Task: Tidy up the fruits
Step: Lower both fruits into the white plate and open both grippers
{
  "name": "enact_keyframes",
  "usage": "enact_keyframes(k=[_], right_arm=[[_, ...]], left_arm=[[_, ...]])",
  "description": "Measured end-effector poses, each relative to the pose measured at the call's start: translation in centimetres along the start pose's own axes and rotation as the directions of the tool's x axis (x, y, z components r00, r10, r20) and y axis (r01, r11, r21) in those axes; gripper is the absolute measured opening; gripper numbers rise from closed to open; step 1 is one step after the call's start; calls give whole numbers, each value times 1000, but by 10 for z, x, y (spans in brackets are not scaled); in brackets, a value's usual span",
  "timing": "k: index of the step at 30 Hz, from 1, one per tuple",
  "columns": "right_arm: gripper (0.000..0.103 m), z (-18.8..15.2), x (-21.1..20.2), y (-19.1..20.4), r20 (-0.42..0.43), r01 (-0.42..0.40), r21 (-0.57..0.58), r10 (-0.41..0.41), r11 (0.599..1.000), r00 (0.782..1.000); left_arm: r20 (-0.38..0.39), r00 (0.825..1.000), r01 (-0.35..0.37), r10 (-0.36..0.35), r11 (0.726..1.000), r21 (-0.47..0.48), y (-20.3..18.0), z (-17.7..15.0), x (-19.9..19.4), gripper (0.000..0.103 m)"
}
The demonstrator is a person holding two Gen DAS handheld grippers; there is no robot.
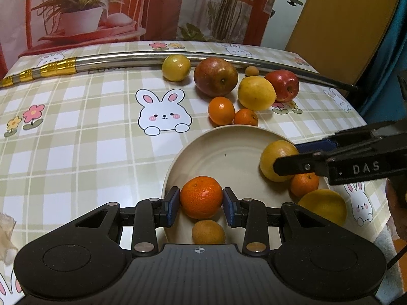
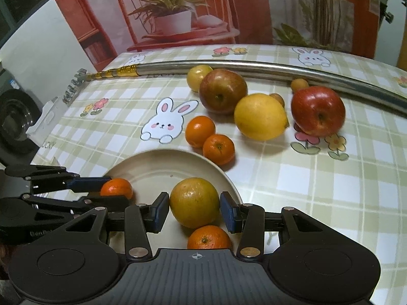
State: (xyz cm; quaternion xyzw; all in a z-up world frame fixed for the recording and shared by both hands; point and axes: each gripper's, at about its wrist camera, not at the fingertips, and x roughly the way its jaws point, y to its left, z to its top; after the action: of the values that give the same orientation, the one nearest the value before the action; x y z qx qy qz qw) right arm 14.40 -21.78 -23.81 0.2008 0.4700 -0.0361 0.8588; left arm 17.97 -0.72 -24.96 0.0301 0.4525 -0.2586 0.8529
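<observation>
A cream plate (image 1: 216,152) lies on the checked tablecloth. My left gripper (image 1: 201,203) is shut on an orange mandarin (image 1: 201,197) over the plate's near side, with a blue pad pressing on each side. My right gripper (image 2: 194,212) is shut on a larger yellow-green citrus (image 2: 194,202) over the plate's right part. From the left wrist view it reaches in at the right edge. Also on the plate are a small brownish fruit (image 1: 208,231), another mandarin (image 1: 304,184) and a yellow fruit (image 1: 323,206) at the rim.
Beyond the plate lie two mandarins (image 1: 221,110), a lemon (image 1: 255,92), a dull red apple (image 1: 215,76), a bright red apple (image 1: 283,85), a yellow-green fruit (image 1: 176,67) and a tiny one (image 1: 251,71). A metal pole (image 1: 127,59) lies along the table's far edge.
</observation>
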Motion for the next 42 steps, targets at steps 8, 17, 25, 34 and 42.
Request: enact_keyframes(k=[8,17,25,34,42], right_arm=[[40,-12,-7,1,6,17,12,-17,1000,1000],[40,-22,-15,-6,18,11,62,-12,998,1000],[40,-18,-31,-9,72,0,76,-6,997,997],[40,-6,-51,-15,157,16,71,-27,997,987],[40,13,-65,-35,215,60,72,-74,996,974]], left_arm=[[-1,1000,10,-10,999,-46,4,-5,-4,39],[5,1000,15,-15,996,-85,5,-7,-6,39],[56,998,17,-10,992,-123,8,-5,-22,44],[110,994,22,-9,993,-120,8,13,-41,44],[162,987,24,-10,997,-80,8,53,-47,44]])
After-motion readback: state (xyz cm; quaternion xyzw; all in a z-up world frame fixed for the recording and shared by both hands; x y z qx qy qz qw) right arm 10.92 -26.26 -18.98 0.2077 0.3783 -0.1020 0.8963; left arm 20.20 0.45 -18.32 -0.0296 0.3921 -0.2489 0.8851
